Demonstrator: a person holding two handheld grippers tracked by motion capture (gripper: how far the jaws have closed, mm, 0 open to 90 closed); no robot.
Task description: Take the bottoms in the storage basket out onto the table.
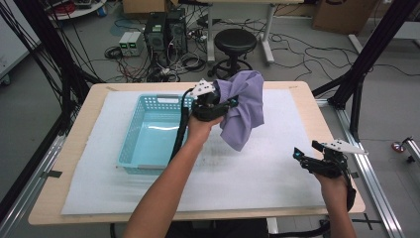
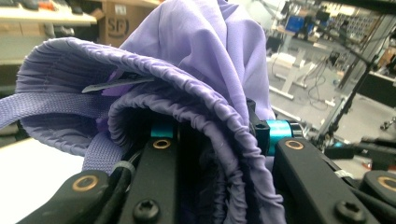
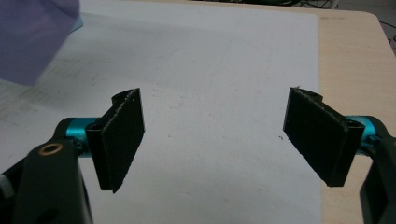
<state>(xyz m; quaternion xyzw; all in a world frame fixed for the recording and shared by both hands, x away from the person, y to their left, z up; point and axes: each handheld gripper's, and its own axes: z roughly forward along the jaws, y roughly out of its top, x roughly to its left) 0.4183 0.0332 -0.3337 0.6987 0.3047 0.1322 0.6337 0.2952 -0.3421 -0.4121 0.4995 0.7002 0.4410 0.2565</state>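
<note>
two hand-held grippers: right wide open, empty; left clamps one purple garment beside one basket.

Even, bright indoor light with soft shadows; the close purple cloth looks slightly blurred.

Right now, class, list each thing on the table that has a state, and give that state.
Purple garment: bunched, lifted off the table, clamped.
Left gripper: shut on the garment.
Right gripper: jaws wide open, nothing between them.
Blue basket: upright, nothing inside.
</note>
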